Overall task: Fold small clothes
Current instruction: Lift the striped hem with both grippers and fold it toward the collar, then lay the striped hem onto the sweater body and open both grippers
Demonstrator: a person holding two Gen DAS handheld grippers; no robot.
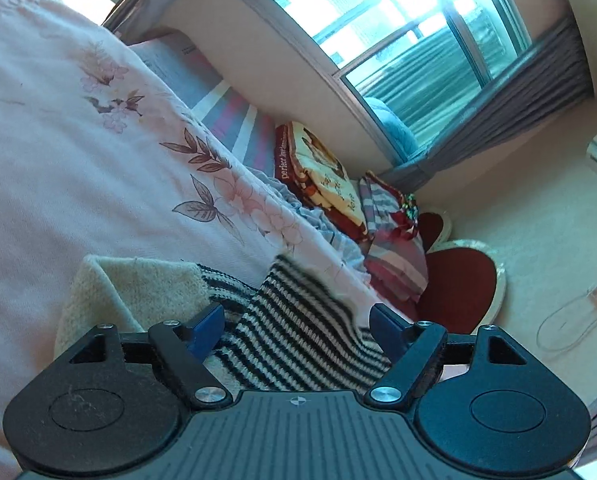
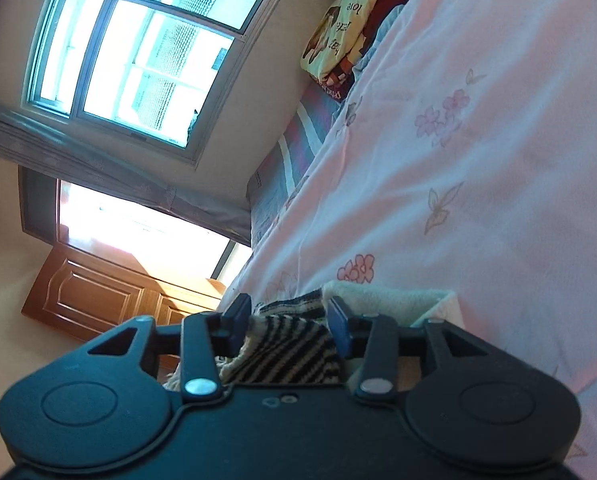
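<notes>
Left gripper [image 1: 296, 330], nearest the lens, jaws spread and released over the striped knit garment [image 1: 298, 320], which lies on the pink floral bedsheet [image 1: 78, 160] near its edge. Right gripper [image 2: 288, 326], jaws partly apart, the garment's striped fold [image 2: 286, 352] between them; contact unclear. Cream fleece lining [image 1: 138, 280] lies on the sheet beside the stripes.

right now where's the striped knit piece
The striped knit piece lies on the pink floral bedsheet, low in both wrist views, between each gripper's open jaws, with a cream fleecy cloth right beside it.
</notes>
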